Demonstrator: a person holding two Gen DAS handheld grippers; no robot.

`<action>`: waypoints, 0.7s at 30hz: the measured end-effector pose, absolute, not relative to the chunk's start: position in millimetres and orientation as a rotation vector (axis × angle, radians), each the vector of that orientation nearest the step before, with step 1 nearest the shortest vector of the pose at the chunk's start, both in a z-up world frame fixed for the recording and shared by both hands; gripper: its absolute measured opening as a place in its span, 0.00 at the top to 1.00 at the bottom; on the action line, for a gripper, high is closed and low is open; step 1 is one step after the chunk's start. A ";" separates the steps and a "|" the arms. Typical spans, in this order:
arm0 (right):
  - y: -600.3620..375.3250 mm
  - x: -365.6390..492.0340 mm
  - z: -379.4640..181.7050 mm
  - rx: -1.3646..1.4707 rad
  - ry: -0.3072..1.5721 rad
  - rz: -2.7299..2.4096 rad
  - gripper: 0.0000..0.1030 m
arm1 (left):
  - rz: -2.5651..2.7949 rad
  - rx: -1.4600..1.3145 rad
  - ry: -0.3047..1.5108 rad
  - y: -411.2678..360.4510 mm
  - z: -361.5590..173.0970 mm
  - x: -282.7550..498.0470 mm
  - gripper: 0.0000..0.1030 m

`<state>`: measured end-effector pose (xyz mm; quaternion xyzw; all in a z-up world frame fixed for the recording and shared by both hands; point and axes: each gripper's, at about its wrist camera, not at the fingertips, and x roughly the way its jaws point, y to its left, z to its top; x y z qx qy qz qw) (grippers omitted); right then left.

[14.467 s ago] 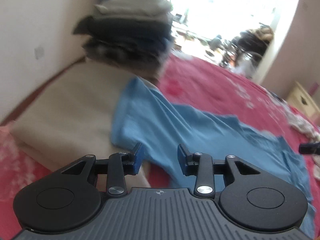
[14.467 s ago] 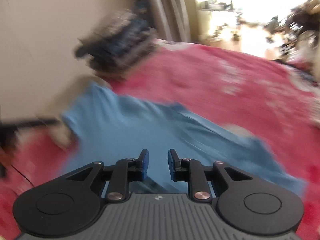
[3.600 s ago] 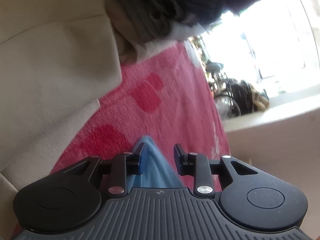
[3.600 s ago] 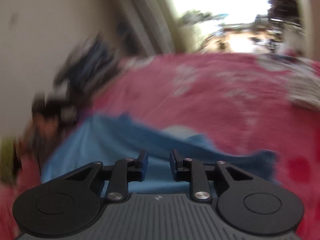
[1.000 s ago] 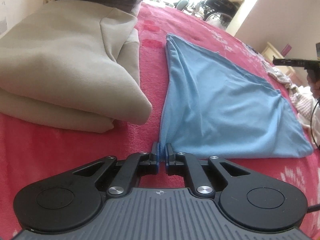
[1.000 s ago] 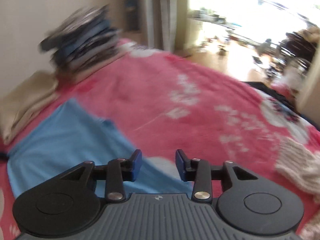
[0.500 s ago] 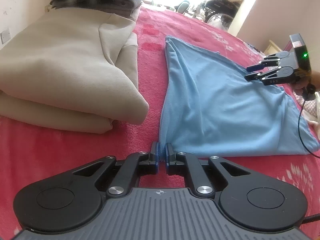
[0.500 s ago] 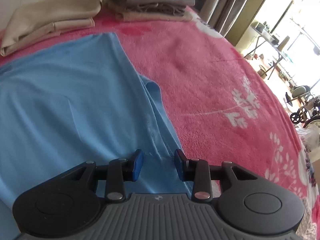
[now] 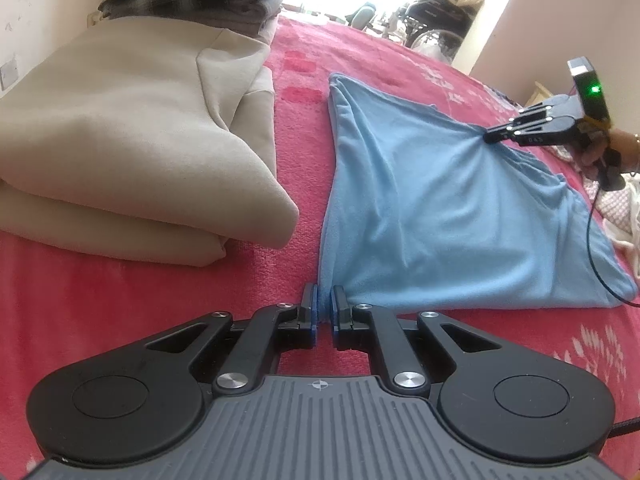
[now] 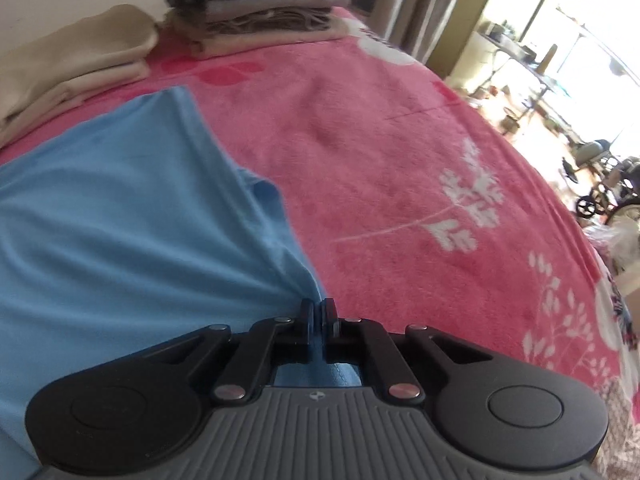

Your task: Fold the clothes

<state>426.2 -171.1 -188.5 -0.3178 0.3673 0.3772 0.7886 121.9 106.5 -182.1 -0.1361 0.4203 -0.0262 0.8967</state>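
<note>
A: What is different now, compared with half a second before?

B: The right gripper (image 10: pixel 319 312) has just been closing. Its jaws were spread over the far edge of the blue shirt (image 9: pixel 440 208); now they are pressed together with a fold of that cloth between them. In the left view the fabric is drawn up into a small peak at its tip (image 9: pixel 486 137).

A: And the left gripper (image 9: pixel 325 306)?

B: No change. It pinches the near left corner of the shirt, as before, and has not moved.

A: Where does the shirt lie?

B: Flat on the red blanket (image 9: pixel 140 300), just to the right of the folded beige garment (image 9: pixel 120 140), apart from it. The stack of folded clothes (image 10: pixel 260 4) is further away.

A: So what does this mean?

B: I think both holds are now ready, so the next fold can begin.
</note>
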 end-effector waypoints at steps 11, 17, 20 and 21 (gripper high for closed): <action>-292.7 470.1 -134.3 -0.067 0.801 0.533 0.65 | -0.061 -0.278 0.875 106.7 -181.7 122.4 0.92; -376.1 445.3 -124.6 -0.093 0.885 0.490 0.64 | -0.061 -0.272 0.884 105.9 -181.0 123.9 0.92; -384.3 428.9 -136.0 -0.154 0.907 0.478 0.65 | -0.060 -0.262 0.890 104.9 -180.7 125.1 0.92; -385.7 425.0 -140.5 -0.163 0.911 0.472 0.66 | -0.059 -0.258 0.891 104.4 -180.5 125.6 0.92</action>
